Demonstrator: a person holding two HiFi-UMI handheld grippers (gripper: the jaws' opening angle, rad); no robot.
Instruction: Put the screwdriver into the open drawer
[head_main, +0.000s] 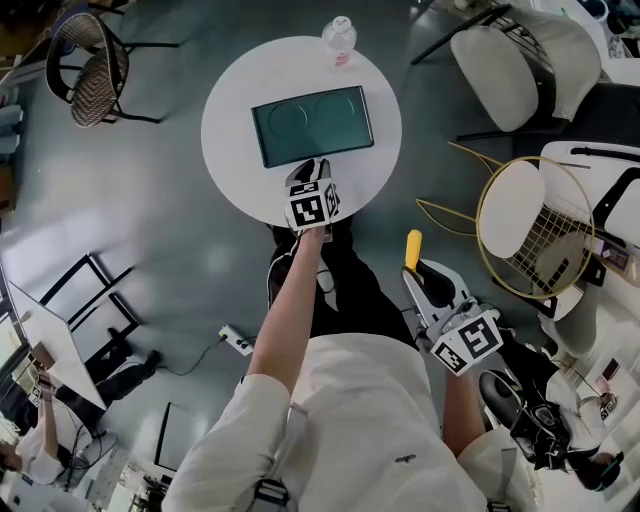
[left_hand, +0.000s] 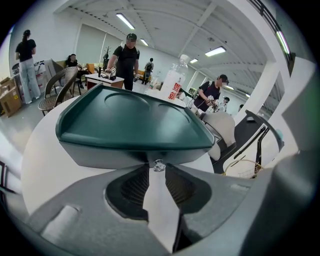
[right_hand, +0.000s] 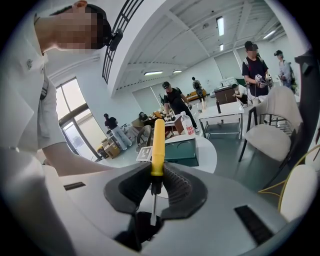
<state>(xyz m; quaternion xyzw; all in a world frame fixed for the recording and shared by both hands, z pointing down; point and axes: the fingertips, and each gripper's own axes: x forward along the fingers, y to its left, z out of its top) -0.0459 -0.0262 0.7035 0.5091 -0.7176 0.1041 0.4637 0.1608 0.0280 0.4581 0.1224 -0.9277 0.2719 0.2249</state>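
Observation:
A dark green drawer box (head_main: 312, 124) lies on the round white table (head_main: 235, 150); its front looks closed in the left gripper view. My left gripper (head_main: 308, 166) is at the box's near edge. In its own view the box (left_hand: 125, 120) fills the middle, and a small clear knob (left_hand: 159, 164) sits between the tips of the left gripper (left_hand: 157, 169), whose jaws stand slightly apart around it. My right gripper (head_main: 424, 285) hangs off the table, near my body, shut on a yellow-handled screwdriver (head_main: 412, 250). In the right gripper view the screwdriver (right_hand: 158, 145) points handle-forward from the gripper (right_hand: 156, 174).
A clear bottle (head_main: 339, 38) stands at the table's far edge. A gold wire chair (head_main: 535, 225) is on the right, a white chair (head_main: 520, 60) at far right and a woven chair (head_main: 95, 60) at far left. People stand farther back in the room.

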